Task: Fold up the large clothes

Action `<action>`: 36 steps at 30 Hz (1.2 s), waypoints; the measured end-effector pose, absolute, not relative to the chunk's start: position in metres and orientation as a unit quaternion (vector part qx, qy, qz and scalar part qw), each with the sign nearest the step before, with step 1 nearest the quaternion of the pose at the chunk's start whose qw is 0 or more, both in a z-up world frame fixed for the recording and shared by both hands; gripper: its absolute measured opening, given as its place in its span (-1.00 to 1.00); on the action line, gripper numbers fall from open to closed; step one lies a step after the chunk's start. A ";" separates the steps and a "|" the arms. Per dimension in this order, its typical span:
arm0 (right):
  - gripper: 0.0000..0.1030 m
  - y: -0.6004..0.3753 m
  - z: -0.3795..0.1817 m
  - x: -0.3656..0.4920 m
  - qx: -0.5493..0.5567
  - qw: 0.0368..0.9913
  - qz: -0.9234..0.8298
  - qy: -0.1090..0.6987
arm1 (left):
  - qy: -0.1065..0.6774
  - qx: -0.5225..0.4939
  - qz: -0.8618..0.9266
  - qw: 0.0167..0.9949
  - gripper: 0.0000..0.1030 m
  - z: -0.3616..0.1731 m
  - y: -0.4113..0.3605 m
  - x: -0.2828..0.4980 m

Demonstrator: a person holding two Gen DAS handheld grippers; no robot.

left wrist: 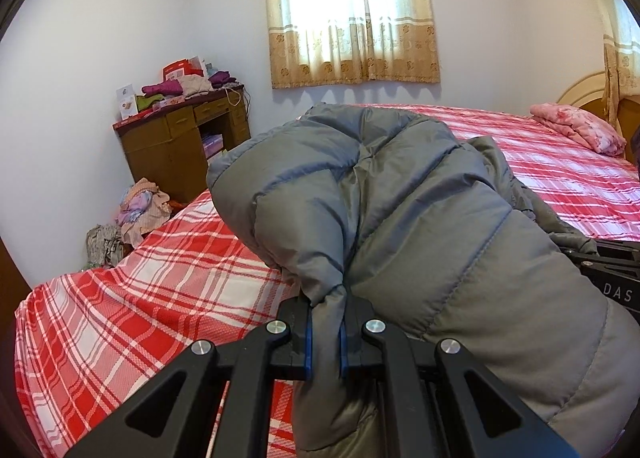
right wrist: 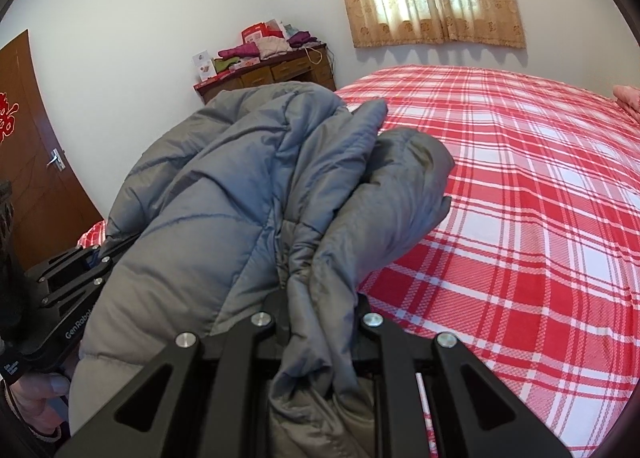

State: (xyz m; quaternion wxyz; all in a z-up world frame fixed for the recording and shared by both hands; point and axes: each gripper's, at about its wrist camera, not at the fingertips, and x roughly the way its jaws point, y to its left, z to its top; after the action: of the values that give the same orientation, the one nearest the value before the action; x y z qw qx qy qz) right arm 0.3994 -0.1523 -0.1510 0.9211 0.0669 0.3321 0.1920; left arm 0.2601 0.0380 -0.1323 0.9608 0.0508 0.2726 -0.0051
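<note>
1. The grey jacket (left wrist: 400,193) is hanging bunched between the two grippers, raised above the near edge of the bed (left wrist: 140,278), with its puffed quilted panels bulging toward both cameras.
2. The left gripper (left wrist: 326,322) is clenching a pinched fold of the jacket; the fabric is squeezing out above and below its blue pads (left wrist: 307,338).
3. The right gripper (right wrist: 320,318) is gripping another gathered fold of the jacket (right wrist: 248,193), and the cloth is spilling over and hiding most of its fingers.
4. In the right wrist view the left gripper (right wrist: 86,258) is showing at the jacket's far left side, with the person's hand (right wrist: 36,406) holding its handle below.
5. In the left wrist view part of the right gripper's black body is peeking out at the right edge, behind the jacket.
6. The bed is wearing a red and white plaid sheet (right wrist: 520,217), which is lying mostly flat beyond the jacket.
7. A pink folded blanket (left wrist: 580,129) is resting at the head of the bed, near the headboard (left wrist: 580,87).
8. A wooden desk (left wrist: 180,145) is standing in the corner, piled with clothes (left wrist: 184,87) and boxes, and more clothes (left wrist: 136,213) are heaped on the floor beside it.
9. A beige curtain (left wrist: 352,17) is covering the bright window, and a brown door (right wrist: 28,137) is showing at the left of the right wrist view.
</note>
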 end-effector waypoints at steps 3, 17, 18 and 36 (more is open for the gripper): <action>-0.68 -0.149 -0.154 0.403 0.064 0.919 0.193 0.338 | 0.280 0.048 -0.002 0.959 -0.83 -0.137 0.042 0.261; -0.67 -0.146 -0.175 0.416 0.063 0.908 0.184 0.370 | 0.300 0.044 0.006 0.953 -0.68 -0.161 0.054 0.265; -0.67 -0.146 -0.175 0.417 0.064 0.908 0.183 0.371 | 0.301 0.044 0.007 0.953 -0.66 -0.162 0.054 0.265; -0.52 -0.149 -0.183 0.421 0.073 0.903 0.176 0.385 | 0.317 0.023 0.049 0.947 0.53 -0.178 0.075 0.272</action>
State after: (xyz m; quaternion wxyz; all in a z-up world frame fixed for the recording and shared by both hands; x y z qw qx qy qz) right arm 0.4209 -0.1485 -0.1826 0.9029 0.0726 0.3853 0.1763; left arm 0.2715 0.0751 -0.1776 0.9469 0.0234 0.3169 0.0493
